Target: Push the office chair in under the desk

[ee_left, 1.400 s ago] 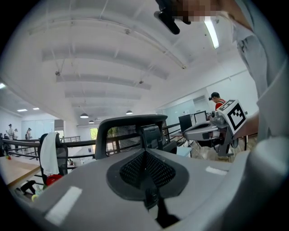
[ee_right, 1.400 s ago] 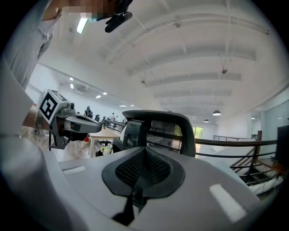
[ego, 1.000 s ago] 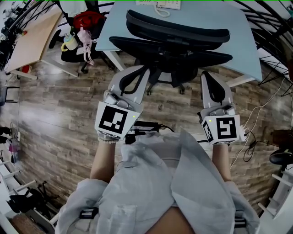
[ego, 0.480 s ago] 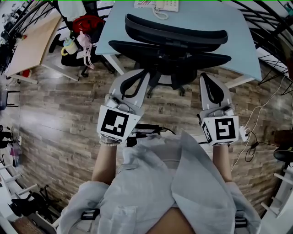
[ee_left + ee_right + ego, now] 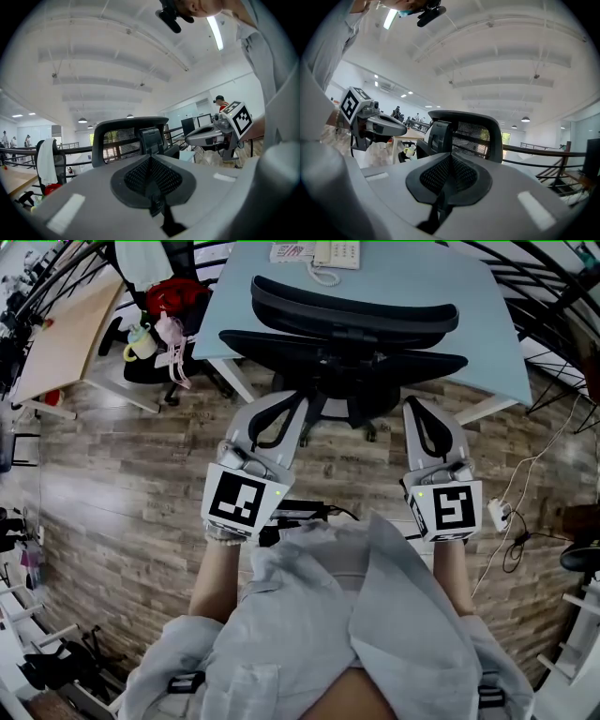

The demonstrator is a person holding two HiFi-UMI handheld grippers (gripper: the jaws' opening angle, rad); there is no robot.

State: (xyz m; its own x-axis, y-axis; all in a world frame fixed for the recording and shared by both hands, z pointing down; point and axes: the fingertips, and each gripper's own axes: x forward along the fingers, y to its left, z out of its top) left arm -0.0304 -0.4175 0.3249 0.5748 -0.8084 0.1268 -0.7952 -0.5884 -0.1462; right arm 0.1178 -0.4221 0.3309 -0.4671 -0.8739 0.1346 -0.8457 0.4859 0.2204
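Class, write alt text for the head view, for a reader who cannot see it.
From above, a person points the shut left gripper and shut right gripper at the back of a black office chair standing at a pale blue desk.

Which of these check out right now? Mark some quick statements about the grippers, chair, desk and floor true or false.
1. The left gripper and right gripper are both shut with nothing between their jaws. True.
2. The office chair is red. False: it is black.
3. A telephone sits on the desk. True.
4. The floor is carpeted. False: it is wood planks.
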